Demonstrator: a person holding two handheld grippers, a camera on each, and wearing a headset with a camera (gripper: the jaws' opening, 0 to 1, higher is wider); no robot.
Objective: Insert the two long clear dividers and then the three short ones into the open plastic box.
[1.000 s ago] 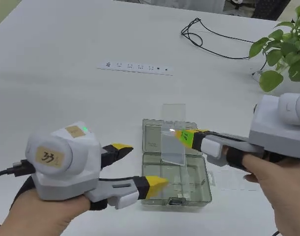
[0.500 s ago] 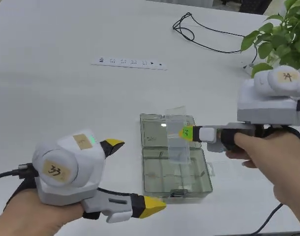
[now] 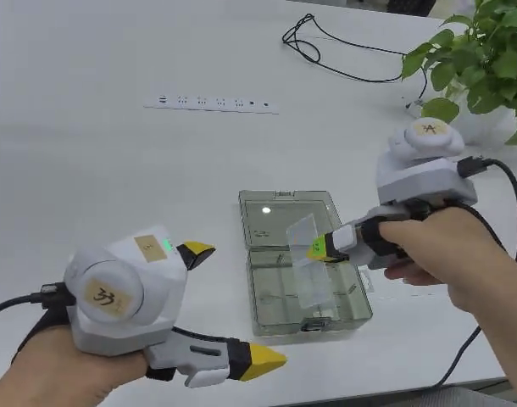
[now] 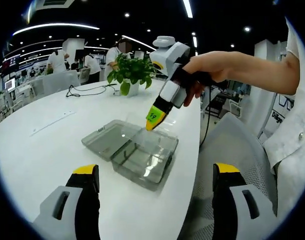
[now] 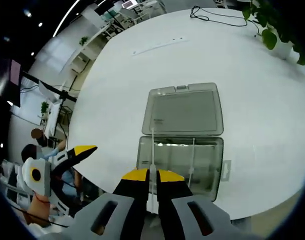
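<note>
We judge the task to be at an early stage. Our right gripper (image 3: pixel 319 249) is clenched on a clear divider (image 3: pixel 308 270) and holds it over the tray half of the open plastic box (image 3: pixel 267 222), which lies on the white table (image 3: pixel 114 170) with its lid folded flat away from us. In the right gripper view a thin upright strip (image 5: pixel 192 157) stands across the tray on the right, so we take one long divider as already seated, though its clarity leaves that uncertain. The divider we hold would then be the second long one, and the three short ones are left to do. A small clear piece (image 5: pixel 226 169) lies just beside the box's right wall; we cannot tell what it is. The held divider shows edge-on between the jaws in that view, with its long axis running straight away from the gripper, from the tray's near wall toward the hinge. From the head view it leans, its lower edge down toward the tray's left part. Our left gripper (image 3: pixel 235 305) hangs near the box's left side, released, its jaws spread wide.
</note>
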